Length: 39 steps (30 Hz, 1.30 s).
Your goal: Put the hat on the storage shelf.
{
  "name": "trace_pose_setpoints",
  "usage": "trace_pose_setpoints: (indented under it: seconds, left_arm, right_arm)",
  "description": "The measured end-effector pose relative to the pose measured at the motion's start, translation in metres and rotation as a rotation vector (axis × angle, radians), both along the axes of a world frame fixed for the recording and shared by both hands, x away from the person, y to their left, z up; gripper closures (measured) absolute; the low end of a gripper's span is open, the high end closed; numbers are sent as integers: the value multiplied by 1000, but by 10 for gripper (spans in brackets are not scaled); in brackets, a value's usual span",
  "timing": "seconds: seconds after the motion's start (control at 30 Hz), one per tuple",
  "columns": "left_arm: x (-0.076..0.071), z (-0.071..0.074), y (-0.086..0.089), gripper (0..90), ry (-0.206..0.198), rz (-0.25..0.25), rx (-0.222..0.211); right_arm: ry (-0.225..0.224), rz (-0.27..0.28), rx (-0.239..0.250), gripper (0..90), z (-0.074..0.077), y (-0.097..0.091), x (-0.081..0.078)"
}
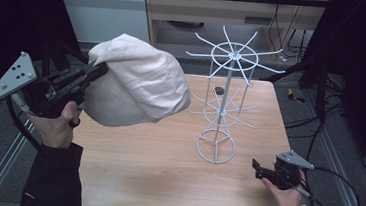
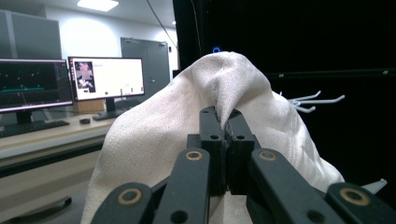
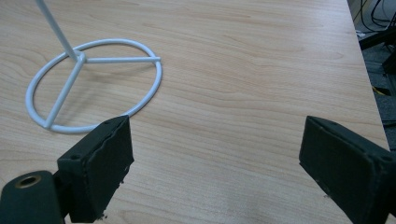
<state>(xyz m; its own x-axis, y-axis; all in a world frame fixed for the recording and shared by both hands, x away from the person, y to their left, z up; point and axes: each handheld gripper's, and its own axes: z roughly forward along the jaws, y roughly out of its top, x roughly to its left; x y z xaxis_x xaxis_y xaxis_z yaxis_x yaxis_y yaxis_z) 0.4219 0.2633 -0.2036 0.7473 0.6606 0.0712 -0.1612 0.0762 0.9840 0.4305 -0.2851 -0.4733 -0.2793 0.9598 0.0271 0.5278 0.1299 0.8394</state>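
Observation:
A cream cloth bag (image 1: 137,81) hangs in the air above the left half of the table, bulging toward the white wire rack (image 1: 224,94). My left gripper (image 1: 96,71) is shut on a fold at the bag's left edge. In the left gripper view the two jaws stand pressed together on a pinch of the cream cloth (image 2: 219,88), and hook tips of the rack (image 2: 310,100) poke out behind it. My right gripper (image 1: 259,171) rests low at the table's right front, open, with nothing between its fingers (image 3: 100,163). The rack's ring base (image 3: 93,84) lies just ahead of it.
The wooden table (image 1: 164,176) has bare board in front of the rack. A small dark object (image 1: 218,90) lies behind the rack's pole. Metal rails (image 1: 336,166) run along both table sides. Monitors on a desk (image 2: 70,84) appear in the left gripper view.

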Motion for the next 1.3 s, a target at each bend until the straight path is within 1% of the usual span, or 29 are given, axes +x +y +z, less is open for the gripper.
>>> trace_pose_setpoints:
  seconds: [0.03, 0.07, 0.1, 0.13, 0.17, 0.27, 0.37, 0.47, 0.5, 0.6, 0.77, 0.8, 0.87, 1.0, 1.03, 1.2, 1.3]
  left_arm:
    - [0, 1, 0, 882, -3, -7, -9]
    - [2, 2, 0, 882, -13, -10, -28]
    - [2, 3, -1, 882, -6, -19, -36]
    - [3, 5, -2, 882, -12, -26, -51]
    - [3, 5, -2, 882, -12, -26, -51]
    - [6, 6, -4, 882, -14, -44, -82]
    - [7, 6, -3, 882, -19, -57, -102]
    - [8, 7, -2, 882, -23, -69, -122]
    - [10, 7, -2, 882, -24, -80, -141]
    - [13, 10, -3, 882, -27, -89, -153]
    - [16, 16, -8, 882, -34, -89, -150]
    - [17, 18, -10, 882, -36, -88, -147]
    - [19, 23, -15, 882, -41, -90, -148]
    - [21, 28, -20, 882, -46, -95, -145]
    - [23, 29, -25, 882, -51, -96, -143]
    - [26, 31, -33, 882, -59, -90, -139]
    - [29, 31, -36, 882, -57, -90, -142]
  right_arm:
    - [0, 0, 0, 99, 0, 0, 0]
    - [0, 0, 0, 99, 0, 0, 0]
    - [0, 1, 0, 99, 0, 0, 0]
    - [-4, 2, -5, 99, 0, 0, 0]
    - [-4, 2, -5, 99, 0, 0, 0]
    - [-3, 0, -3, 100, 0, -1, 0]
    - [0, 0, 5, 100, 1, 0, 0]
    - [-5, 2, -5, 99, 0, -1, 1]
    - [0, 2, 1, 99, 0, 0, 0]
    - [-2, 2, 0, 100, 0, -1, 1]
    - [-1, 0, -2, 100, 0, -1, 0]
    - [4, -1, 5, 99, 1, -1, 0]
    - [0, 3, 0, 100, 0, -1, 1]
    - [-1, 4, 2, 100, 0, -1, 1]
    - [0, 1, -1, 100, 0, -1, 1]
    - [0, 3, 4, 102, 0, -1, 0]
    - [0, 5, 3, 103, 0, -1, 0]
